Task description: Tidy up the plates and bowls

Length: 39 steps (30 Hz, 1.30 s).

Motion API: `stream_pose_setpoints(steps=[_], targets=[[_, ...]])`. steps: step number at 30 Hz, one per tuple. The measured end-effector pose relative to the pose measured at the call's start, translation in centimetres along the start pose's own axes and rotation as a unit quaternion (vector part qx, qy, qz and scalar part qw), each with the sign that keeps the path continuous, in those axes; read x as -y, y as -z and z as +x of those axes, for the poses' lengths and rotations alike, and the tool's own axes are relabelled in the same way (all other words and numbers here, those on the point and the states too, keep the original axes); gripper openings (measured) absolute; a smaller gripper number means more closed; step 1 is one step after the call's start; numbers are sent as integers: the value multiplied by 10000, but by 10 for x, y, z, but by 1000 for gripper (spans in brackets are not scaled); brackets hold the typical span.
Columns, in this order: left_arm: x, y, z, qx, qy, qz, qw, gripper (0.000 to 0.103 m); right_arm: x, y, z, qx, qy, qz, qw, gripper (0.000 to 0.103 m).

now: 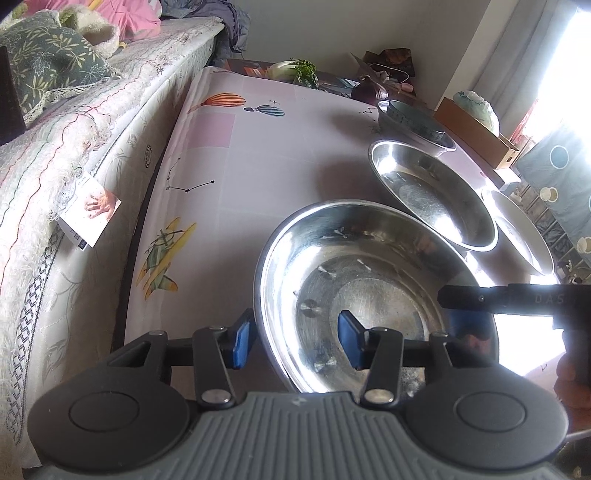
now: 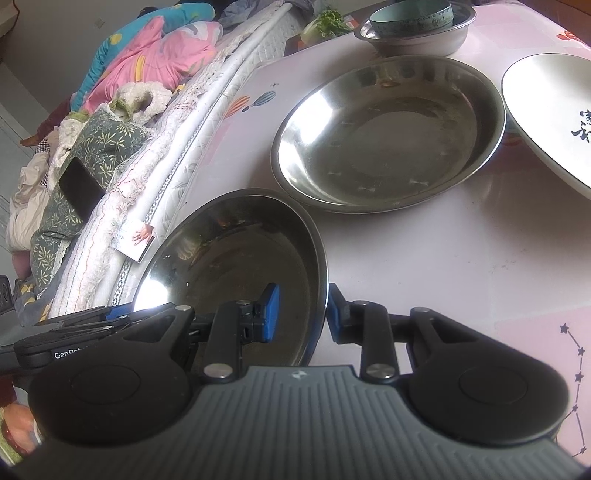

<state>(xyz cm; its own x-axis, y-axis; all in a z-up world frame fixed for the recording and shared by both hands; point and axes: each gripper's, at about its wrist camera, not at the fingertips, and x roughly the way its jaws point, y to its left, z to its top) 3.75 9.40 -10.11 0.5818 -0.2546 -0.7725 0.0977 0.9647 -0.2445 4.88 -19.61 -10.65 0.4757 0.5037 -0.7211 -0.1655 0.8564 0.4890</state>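
A steel plate point(image 1: 369, 266) point(image 2: 236, 251) sits nearest me on the pink tablecloth point(image 1: 258, 155). My left gripper point(image 1: 295, 341) straddles its near-left rim, one blue pad outside and one over the inside, with a gap still showing. My right gripper point(image 2: 303, 317) has its pads closed on the opposite rim, and in the left wrist view the right gripper point(image 1: 448, 299) reaches in from the right. The left gripper point(image 2: 114, 314) shows low on the left. Behind lie a second steel plate point(image 1: 432, 192) point(image 2: 388, 133) and a white plate point(image 1: 524, 236) point(image 2: 546, 122) with black characters.
A teal bowl point(image 2: 410, 14) sits inside a steel bowl point(image 2: 417, 40) at the far end of the table. A bed point(image 1: 74, 155) with quilts runs along the table's left edge. Greens point(image 1: 304, 70), a purple onion point(image 1: 369, 88) and a cardboard box point(image 1: 476, 133) stand at the back.
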Motion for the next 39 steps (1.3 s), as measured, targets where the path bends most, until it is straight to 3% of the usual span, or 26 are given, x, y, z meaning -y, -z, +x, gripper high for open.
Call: stream_pose_setpoints(steps=[8,17,25,32,39], targets=[[1,0,0,25,-49,77,10000,48,-2,1,0,12,48,-125,9999,27],[-7,1,-1,67,-69,85,9999,35,-10,5,0,86,295,-581,9978,25],[-7,3,-2,116,-269,267,9992,15,-20,11,-1,189,570,-1059,9926,22],[-5,4,-4,91,-276,413,9987,15,-24,17,-3,219,735,-1430,9867,19],[2,1,0,-23,-426,704,9966,21,-25,19,-4,262,755,-1491,9856,19]])
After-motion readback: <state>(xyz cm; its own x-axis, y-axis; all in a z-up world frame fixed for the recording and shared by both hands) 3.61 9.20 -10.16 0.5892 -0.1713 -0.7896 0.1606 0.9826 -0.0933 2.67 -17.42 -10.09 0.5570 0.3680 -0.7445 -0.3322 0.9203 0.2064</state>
